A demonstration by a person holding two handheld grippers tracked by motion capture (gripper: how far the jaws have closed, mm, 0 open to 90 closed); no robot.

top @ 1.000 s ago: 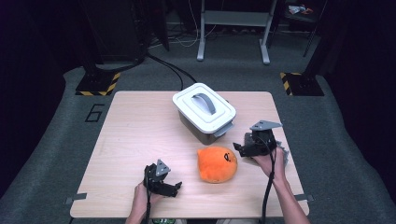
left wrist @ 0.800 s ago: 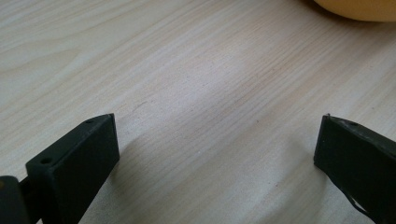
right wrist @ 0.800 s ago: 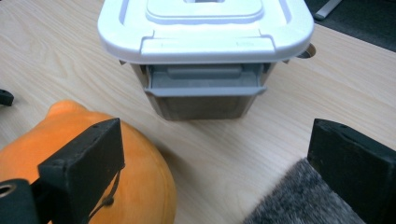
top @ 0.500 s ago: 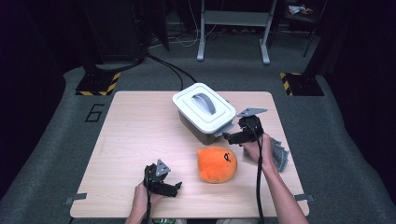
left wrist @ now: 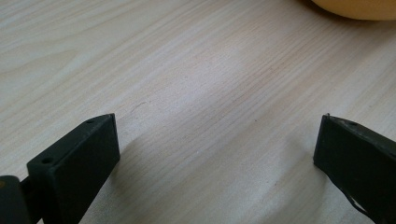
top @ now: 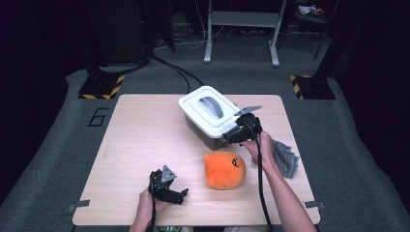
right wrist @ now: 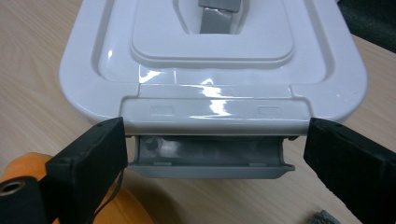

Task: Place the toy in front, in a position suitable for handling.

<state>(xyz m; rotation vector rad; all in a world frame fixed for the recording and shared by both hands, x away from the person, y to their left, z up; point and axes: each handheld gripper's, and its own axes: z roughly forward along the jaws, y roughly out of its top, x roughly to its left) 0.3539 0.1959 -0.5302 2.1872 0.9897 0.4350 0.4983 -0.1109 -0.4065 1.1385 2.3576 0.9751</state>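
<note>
Dark grey carpet surrounds a pale wooden table (top: 145,145), and we look down on it from above, with metal stand legs and black cables on the floor beyond its far edge.

We see the right gripper (top: 231,137) held at the near right end of a white-lidded box (top: 205,108), its jaws spread wide. In the right gripper view, those two black jaws stand apart on either side of the lid's end tab (right wrist: 215,114), with the grey latch (right wrist: 210,161) of the box just below the tab and between them. We cannot tell whether either jaw touches the lid. The lid is seated on the grey box, and its grey handle (top: 211,105) lies flat in a recess on top.

We see the left gripper (top: 183,195) resting low near the front edge of the table, jaws open and holding nothing. In the left gripper view, bare wood lies between its jaws.

Between the two grippers sits a round orange plush toy (top: 224,169), just in front of the box and apart from both grippers. A crumpled grey cloth (top: 285,155) lies at the right side of the table, beside the person's right forearm. A yellow-and-black striped floor plate (top: 101,87) lies past the far left corner.
</note>
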